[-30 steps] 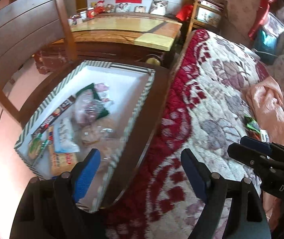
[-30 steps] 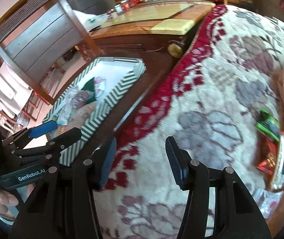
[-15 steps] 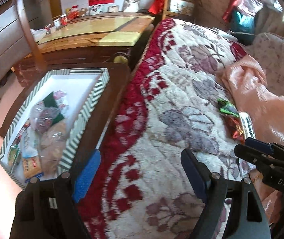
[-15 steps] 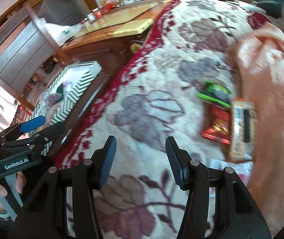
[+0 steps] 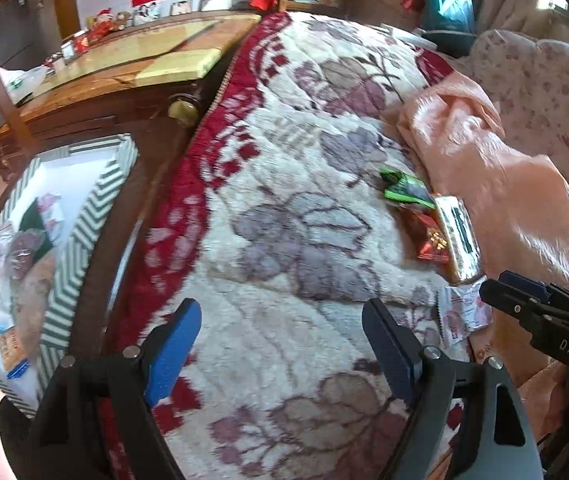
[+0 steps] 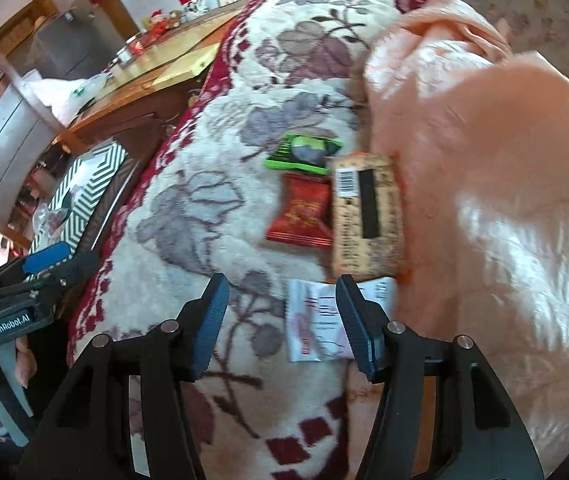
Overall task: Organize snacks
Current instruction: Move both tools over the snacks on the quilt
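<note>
Several snack packets lie on the flowered blanket (image 6: 204, 216): a green packet (image 6: 304, 154), a red packet (image 6: 304, 212), a tan packet with a barcode (image 6: 366, 216) and a white packet (image 6: 320, 324). My right gripper (image 6: 282, 320) hovers above the white packet, its jaws opening, with nothing pressed between them. My left gripper (image 5: 282, 344) stands open over bare blanket, left of the same packets: green packet (image 5: 404, 190), red packet (image 5: 424, 236), tan packet (image 5: 458, 236), white packet (image 5: 462, 312). The striped box (image 5: 80, 232) at the left holds several snacks.
A peach-coloured cloth (image 6: 484, 160) lies bunched right beside the packets. The striped box (image 6: 84, 196) rests on a dark wooden surface (image 5: 136, 184) left of the blanket. A wooden table (image 5: 136, 52) with small items stands beyond, and a chair back at the far left.
Both grippers have swung right, away from the striped box and over the blanket toward the packets. The right gripper's jaws stand wider than before.
</note>
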The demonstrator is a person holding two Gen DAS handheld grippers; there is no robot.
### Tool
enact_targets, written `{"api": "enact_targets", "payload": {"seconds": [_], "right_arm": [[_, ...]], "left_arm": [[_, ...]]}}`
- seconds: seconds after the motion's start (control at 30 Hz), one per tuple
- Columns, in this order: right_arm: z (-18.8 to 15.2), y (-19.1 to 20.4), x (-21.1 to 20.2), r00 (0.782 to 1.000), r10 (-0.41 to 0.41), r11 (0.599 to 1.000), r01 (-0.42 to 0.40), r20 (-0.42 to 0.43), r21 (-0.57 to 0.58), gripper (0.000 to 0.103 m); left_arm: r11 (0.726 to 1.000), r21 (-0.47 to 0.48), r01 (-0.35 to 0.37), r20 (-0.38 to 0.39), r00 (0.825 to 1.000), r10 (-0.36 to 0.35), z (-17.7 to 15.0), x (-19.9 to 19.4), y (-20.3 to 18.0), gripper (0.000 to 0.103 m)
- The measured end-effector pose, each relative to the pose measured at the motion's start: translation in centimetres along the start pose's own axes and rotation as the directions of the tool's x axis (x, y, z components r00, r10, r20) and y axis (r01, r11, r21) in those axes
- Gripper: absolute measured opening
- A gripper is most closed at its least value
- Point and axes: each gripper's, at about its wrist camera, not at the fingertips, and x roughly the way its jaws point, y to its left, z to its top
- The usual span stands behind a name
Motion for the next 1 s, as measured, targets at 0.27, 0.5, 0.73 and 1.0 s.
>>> {"api": "enact_targets", "payload": {"seconds": [0.27, 0.5, 0.73, 1.0], "right_arm": [[-0.3, -1.8, 0.5, 1.000, 0.001, 0.999, 0.000, -0.013, 0.043, 0.056], [-0.6, -2.2, 1.0, 0.999, 0.026, 0.999, -0.026, -0.019, 0.045, 0.056], [-0.7, -2.7, 1.4, 0.998, 0.061, 0.997, -0.060, -0.024, 0.049, 0.056], [-0.8, -3.1, 1.4, 0.996, 0.090, 0.994, -0.089, -0.018, 0.065, 0.056]], "left_arm": [[0.997, 0.028, 0.071, -0.041, 0.997, -0.070, 1.9, 2.2, -3.5, 0.084], [0.992, 0.052, 0.116, -0.071, 0.991, -0.112, 4.0, 4.4, -6.9, 0.084], [0.987, 0.070, 0.145, -0.112, 0.984, -0.136, 6.3, 7.1, -10.0, 0.084], [0.989, 0.100, 0.112, -0.171, 0.981, -0.094, 7.2, 10.4, -12.3, 0.084]]}}
